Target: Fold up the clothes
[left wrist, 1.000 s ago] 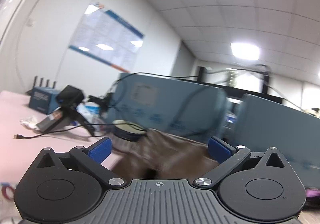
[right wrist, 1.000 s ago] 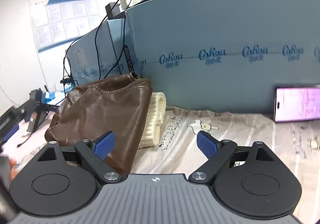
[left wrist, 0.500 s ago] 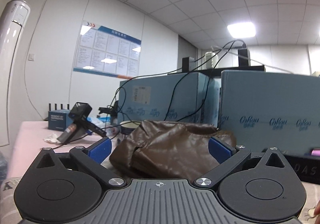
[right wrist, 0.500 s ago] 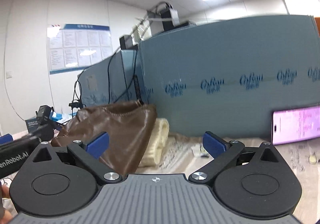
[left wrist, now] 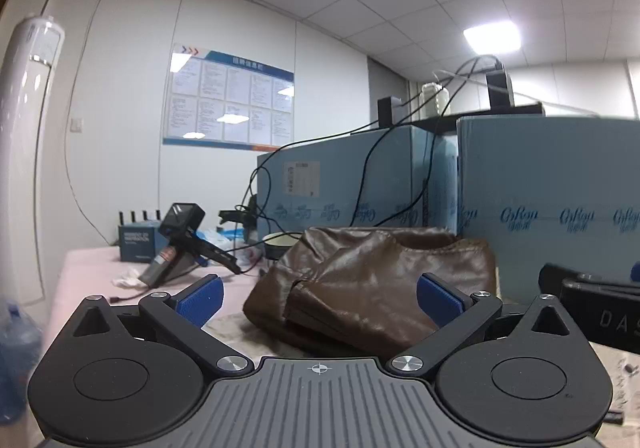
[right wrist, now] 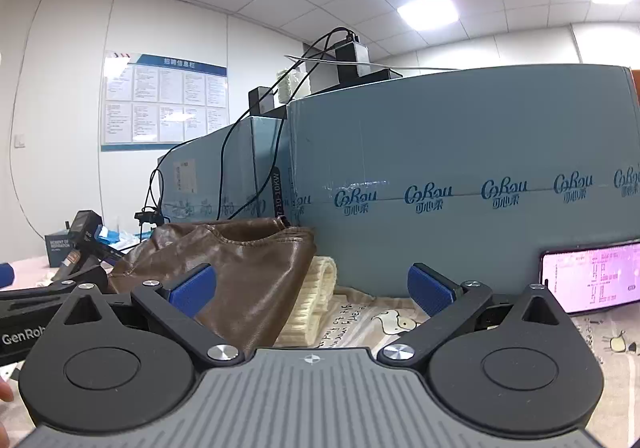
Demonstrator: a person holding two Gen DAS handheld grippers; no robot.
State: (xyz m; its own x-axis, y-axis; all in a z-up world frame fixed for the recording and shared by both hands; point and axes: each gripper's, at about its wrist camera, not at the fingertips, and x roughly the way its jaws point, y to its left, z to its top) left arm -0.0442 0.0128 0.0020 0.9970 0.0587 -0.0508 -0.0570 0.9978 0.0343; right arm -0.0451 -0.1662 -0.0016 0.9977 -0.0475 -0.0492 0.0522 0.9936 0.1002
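A folded brown leather garment (left wrist: 372,280) lies on the table against the blue boxes; it also shows in the right wrist view (right wrist: 248,268). A cream knitted garment (right wrist: 316,300) lies under its right edge. My left gripper (left wrist: 320,300) is open and empty, just short of the leather garment. My right gripper (right wrist: 312,288) is open and empty, to the right of the garment, with the printed cloth (right wrist: 384,320) below it. The left gripper's body (right wrist: 36,300) shows at the left of the right wrist view.
Blue cardboard boxes (right wrist: 460,184) with cables wall off the back. A lit phone (right wrist: 592,276) leans at the right. A handheld device (left wrist: 180,244), a small router box (left wrist: 136,244) and a bowl (left wrist: 280,240) sit at the left on the pink tabletop (left wrist: 92,272).
Both grippers have levelled out and steadied, with the views tilted up toward the ceiling. The left gripper backed off from the leather garment. Both jaws stayed open.
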